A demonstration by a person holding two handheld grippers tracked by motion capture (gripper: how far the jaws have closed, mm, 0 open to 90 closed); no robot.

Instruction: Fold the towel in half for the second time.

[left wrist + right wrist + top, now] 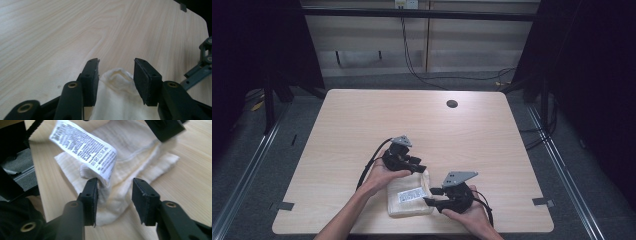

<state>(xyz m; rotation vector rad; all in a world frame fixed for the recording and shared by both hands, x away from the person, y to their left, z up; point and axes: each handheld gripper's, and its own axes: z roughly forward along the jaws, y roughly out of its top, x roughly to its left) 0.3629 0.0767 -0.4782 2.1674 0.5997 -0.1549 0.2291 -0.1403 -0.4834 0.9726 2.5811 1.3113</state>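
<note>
Left gripper view: my left gripper [116, 75] jaws stand partly open, a puckered corner of the cream cloth [117, 100] loose between them. Right gripper [115, 195] jaws likewise apart around a fold beside the care label [85, 147]. Cloth lies folded near the front edge of the pale wood bench [362, 120]; dark curtains flank it.

Both grippers' fingers [146, 83] apart

A recording lab or test booth: a bare wooden table [362, 120] with a cable hole [452, 104] stands between black curtains [592, 75] on metal floor rails [247, 170], with loose cables [412, 65] trailing behind.
</note>
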